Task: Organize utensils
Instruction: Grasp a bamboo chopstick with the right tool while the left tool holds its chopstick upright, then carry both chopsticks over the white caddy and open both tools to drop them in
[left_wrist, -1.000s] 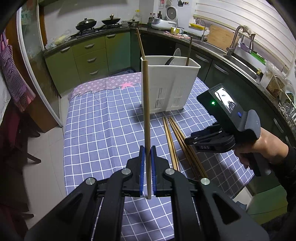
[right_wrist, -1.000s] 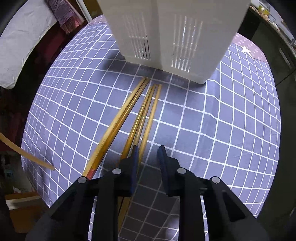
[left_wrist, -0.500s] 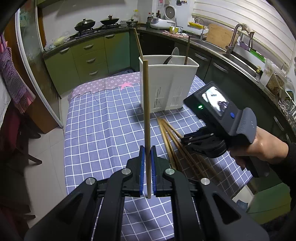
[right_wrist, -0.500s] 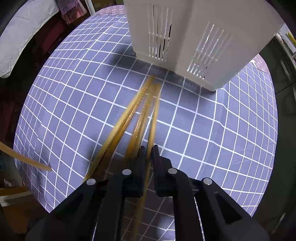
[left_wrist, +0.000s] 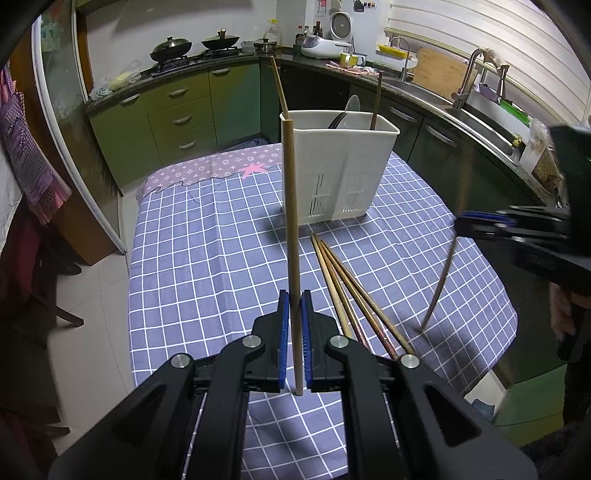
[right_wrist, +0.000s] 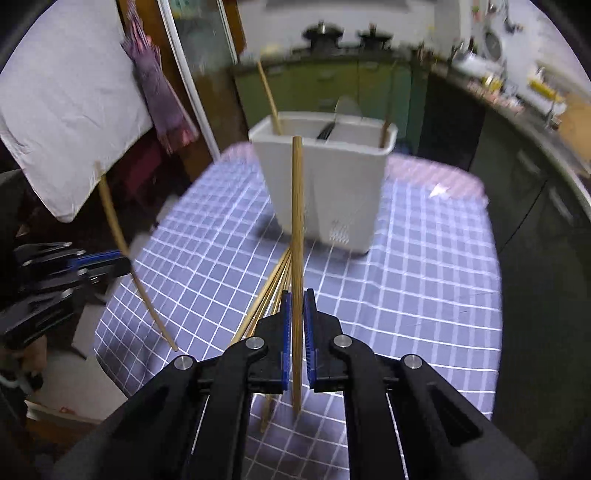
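Observation:
My left gripper (left_wrist: 294, 306) is shut on a pale wooden chopstick (left_wrist: 290, 206) that stands upright between its blue pads. My right gripper (right_wrist: 297, 306) is shut on another chopstick (right_wrist: 296, 206), lifted off the cloth. From the left wrist view the right gripper (left_wrist: 476, 221) hangs blurred at the right edge with its chopstick (left_wrist: 441, 280) slanting down. Three chopsticks (left_wrist: 343, 284) lie on the checked tablecloth in front of the white utensil holder (left_wrist: 343, 173). The holder (right_wrist: 325, 184) holds two chopsticks and a spoon.
The table (left_wrist: 207, 240) has a blue checked cloth and drops off at left and front. Green kitchen cabinets (left_wrist: 173, 114) and a counter with a sink (left_wrist: 476, 118) ring the far and right sides. A white cloth (right_wrist: 70, 110) hangs at left in the right wrist view.
My right gripper shut on one chopstick from the pile and rose with it, tilting up toward the holder. The left gripper and its chopstick stayed put.

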